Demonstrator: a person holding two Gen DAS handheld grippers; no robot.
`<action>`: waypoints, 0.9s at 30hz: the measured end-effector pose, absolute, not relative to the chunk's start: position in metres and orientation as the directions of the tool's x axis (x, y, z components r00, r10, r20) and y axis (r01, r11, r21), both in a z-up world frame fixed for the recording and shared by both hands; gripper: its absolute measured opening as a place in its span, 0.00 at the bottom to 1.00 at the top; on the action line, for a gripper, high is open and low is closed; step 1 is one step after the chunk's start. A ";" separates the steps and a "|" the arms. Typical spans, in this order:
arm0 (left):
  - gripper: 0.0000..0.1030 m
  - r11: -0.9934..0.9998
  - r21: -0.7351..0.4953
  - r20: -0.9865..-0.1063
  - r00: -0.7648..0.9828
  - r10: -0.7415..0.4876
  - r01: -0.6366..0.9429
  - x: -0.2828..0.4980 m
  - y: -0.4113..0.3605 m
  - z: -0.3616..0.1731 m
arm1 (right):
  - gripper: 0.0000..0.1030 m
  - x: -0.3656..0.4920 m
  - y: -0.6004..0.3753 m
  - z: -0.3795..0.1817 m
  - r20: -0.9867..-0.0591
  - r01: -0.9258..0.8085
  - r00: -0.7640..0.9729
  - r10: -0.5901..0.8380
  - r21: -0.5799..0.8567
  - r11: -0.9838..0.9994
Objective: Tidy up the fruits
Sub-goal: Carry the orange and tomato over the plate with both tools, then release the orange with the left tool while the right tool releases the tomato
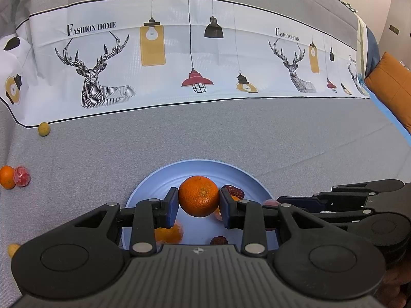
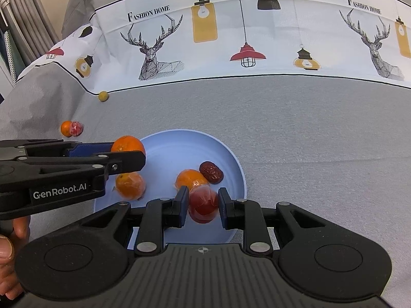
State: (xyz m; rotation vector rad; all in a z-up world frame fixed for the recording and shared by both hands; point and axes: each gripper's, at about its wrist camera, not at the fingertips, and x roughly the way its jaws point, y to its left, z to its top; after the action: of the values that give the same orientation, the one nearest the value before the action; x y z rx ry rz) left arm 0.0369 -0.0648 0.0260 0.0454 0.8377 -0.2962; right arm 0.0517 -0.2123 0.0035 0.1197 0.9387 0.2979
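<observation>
Roughly halfway, I judge: over the blue plate [image 2: 236, 164], my left gripper [image 1: 198, 202] clamps an orange [image 1: 198, 195], my right gripper [image 2: 203, 204] a red wrapped fruit [image 2: 203, 202]. Three fruits lie in it; four wait left of it.

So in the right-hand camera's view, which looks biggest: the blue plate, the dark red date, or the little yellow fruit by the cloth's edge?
1. Blue plate
2. Dark red date
3. Small yellow fruit, though it lies farther from the camera, so it may look smaller than it is.
</observation>
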 end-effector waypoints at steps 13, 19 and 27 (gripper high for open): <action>0.36 0.959 -0.076 -0.737 0.632 -0.239 0.274 0.037 -0.066 0.027 | 0.25 0.051 -0.212 0.004 -0.774 -0.207 0.555 0.305 0.226 0.952; 0.36 0.958 -0.076 -0.736 0.633 -0.240 0.275 0.037 -0.067 0.028 | 0.25 0.051 -0.212 0.004 -0.774 -0.210 0.554 0.305 0.225 0.952; 0.36 0.958 -0.082 -0.734 0.634 -0.245 0.274 0.038 -0.066 0.030 | 0.25 0.051 -0.211 0.004 -0.774 -0.215 0.554 0.307 0.223 0.951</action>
State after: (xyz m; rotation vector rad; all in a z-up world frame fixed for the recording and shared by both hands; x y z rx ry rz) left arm 0.0380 -0.0663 0.0297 0.0381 0.8335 -0.2967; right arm 0.0514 -0.2110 0.0042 0.1068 0.9348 0.3086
